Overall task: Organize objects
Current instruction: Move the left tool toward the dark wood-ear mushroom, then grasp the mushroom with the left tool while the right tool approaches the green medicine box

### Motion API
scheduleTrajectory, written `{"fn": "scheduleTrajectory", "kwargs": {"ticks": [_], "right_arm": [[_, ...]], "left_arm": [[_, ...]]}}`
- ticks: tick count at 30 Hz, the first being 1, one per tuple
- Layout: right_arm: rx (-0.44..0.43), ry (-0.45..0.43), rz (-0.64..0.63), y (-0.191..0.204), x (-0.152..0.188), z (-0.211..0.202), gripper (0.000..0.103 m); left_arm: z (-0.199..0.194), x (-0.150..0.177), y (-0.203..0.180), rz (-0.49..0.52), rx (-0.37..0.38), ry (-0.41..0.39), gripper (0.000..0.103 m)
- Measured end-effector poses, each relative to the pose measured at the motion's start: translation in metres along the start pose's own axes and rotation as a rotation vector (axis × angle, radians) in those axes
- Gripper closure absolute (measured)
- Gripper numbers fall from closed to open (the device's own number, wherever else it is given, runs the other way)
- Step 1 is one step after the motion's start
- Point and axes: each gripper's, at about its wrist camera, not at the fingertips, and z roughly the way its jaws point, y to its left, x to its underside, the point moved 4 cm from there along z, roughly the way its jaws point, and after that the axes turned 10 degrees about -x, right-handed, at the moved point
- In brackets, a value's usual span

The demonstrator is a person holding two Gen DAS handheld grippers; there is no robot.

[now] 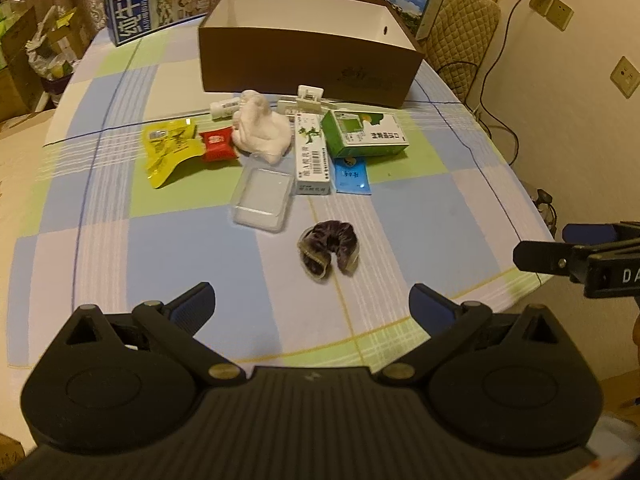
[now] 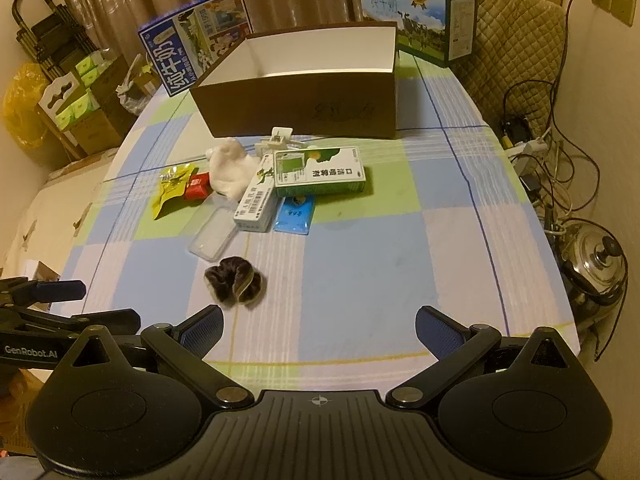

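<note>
Only right wrist view shows steel pot (image 2: 596, 264) beside table (image 2: 400, 264).

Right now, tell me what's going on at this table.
A person holds two handheld grippers above a checked tablecloth; the left gripper and right gripper are both open and hold nothing. Small items lie loose in front of an open brown box: a dark scrunchie nearest the grippers, a clear plastic case, a green medicine box, a white cloth, a yellow packet and a red packet. What shows of the box's interior is bare.
</note>
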Motion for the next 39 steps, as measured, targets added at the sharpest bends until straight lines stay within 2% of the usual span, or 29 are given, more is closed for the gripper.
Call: {"fn": "scheduleTrajectory", "kwargs": {"ticks": [9,14,20,23,33,39], "right_arm": [[-0.002,0.008,0.034,-0.029,-0.015,0.007,0.003],[-0.006,0.011,0.03,-0.044,-0.024,0.011,0.01],[-0.014,0.015,0.039,-0.059,-0.035,0.017,0.011],[-0.016,0.019,0.038,-0.066,-0.04,0.02,0.011],[-0.022,0.036,0.03,-0.087,-0.054,0.028,0.011],[-0.037,0.047,0.01,-0.096,-0.061,0.034,0.011]], "left_arm": [[0.035,-0.012,-0.022,0.037,0.04,0.018,0.01],[0.056,-0.016,-0.032,0.049,0.028,0.023,0.016],[0.084,-0.022,-0.038,0.04,0.017,0.024,0.023],[0.1,-0.023,-0.041,0.036,0.009,0.041,0.032],[0.13,-0.024,-0.048,0.011,-0.037,0.06,0.037],[0.14,-0.025,-0.048,-0.014,-0.064,0.059,0.049]]}}
